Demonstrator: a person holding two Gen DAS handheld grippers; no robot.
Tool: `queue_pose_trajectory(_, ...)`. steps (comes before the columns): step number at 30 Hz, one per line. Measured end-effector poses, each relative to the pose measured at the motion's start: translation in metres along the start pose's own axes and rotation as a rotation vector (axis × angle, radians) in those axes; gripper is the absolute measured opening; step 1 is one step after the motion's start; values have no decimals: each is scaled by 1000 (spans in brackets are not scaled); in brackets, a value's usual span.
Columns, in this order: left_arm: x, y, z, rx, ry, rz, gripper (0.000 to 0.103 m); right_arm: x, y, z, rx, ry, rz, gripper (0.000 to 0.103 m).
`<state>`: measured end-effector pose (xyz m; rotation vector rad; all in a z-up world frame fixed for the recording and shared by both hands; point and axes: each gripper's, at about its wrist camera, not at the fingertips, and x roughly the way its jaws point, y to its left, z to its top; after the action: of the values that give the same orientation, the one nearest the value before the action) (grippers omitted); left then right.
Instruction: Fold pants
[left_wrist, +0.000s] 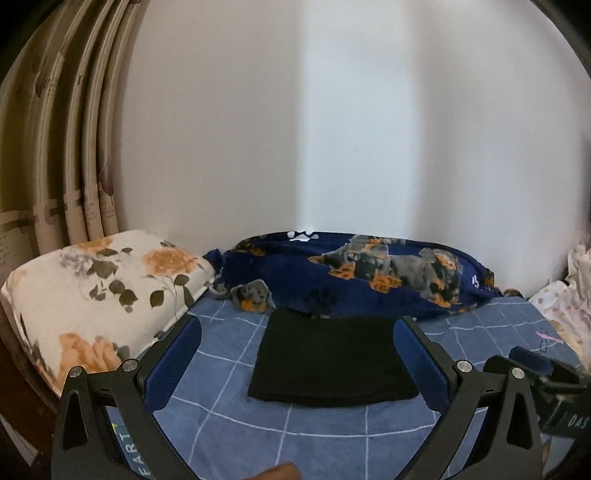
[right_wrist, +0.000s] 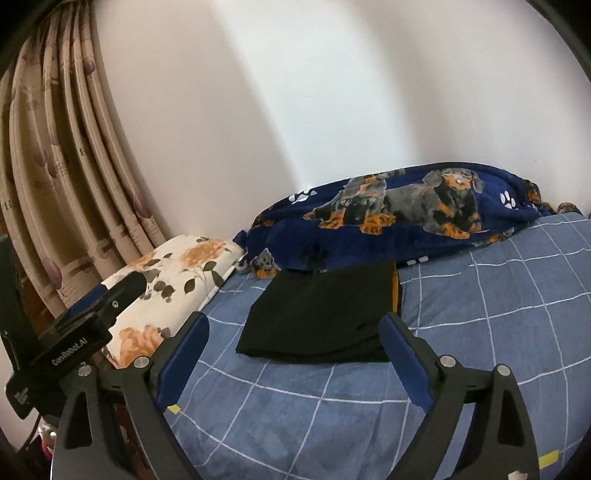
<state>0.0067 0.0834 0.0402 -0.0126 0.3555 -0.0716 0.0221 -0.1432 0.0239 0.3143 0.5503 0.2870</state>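
since the black pants (left_wrist: 332, 360) lie folded flat on the bed (left_wrist: 325, 443), long axis crosswise, they sit just ahead of both empty, wide-spread claws, left claw (left_wrist: 297, 363) and right claw (right_wrist: 295, 354), equally near.

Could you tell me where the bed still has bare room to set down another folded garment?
The checked sheet lies bare right of the folded black pants, and in front of them toward the cameras. The back is crowded: the dog-print blanket lines the wall, touching the pants' far edge, and the floral pillow fills the left corner.
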Motion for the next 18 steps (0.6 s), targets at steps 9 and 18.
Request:
queue_pose_trajectory(9, -16, -2, -1, 0, -17, -13, 103, -15, 18, -5, -55, -18, -32, 96)
queue_pose_trajectory(18, -16, -5, -3, 0, 5, -40, 103, -23, 20, -6, -46, -26, -32, 98)
